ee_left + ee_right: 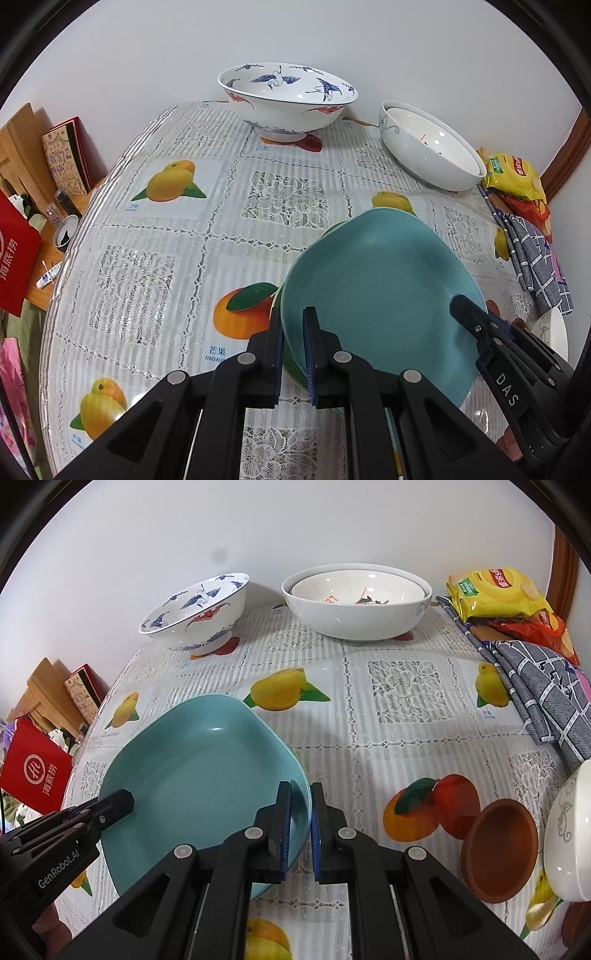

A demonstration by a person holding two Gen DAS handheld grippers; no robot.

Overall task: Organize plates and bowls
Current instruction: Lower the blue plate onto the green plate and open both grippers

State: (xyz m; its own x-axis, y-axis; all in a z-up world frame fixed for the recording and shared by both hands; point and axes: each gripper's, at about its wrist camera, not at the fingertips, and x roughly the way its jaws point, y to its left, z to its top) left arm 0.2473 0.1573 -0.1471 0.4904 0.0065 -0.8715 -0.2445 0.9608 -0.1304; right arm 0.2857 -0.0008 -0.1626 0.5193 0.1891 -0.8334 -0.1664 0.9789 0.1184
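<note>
The left tool [294, 354] pinches the near-left rim of the teal plate [376, 284], one finger inside the rim and one outside. The right tool [300, 830] grips the opposite rim of the same plate in the same manner. In the left wrist view, a green plate edge [295, 365] shows directly beneath the teal plate. The stack sits at the near side of the worktop [166, 240], which carries a fruit-print lace cover.

To the right of the right tool, a brown saucer [498, 849] rests tilted against a white patterned bowl [569, 830]. A grey checked cloth [546, 694] lies at the right edge, with yellow snack bags [495, 594] behind it.

At the far side, near the wall, stand a blue crane-pattern bowl [195, 616] on the left and a large white bowl [354, 605] on the right. A smaller bowl [354, 589] is nested inside the large white bowl.
</note>
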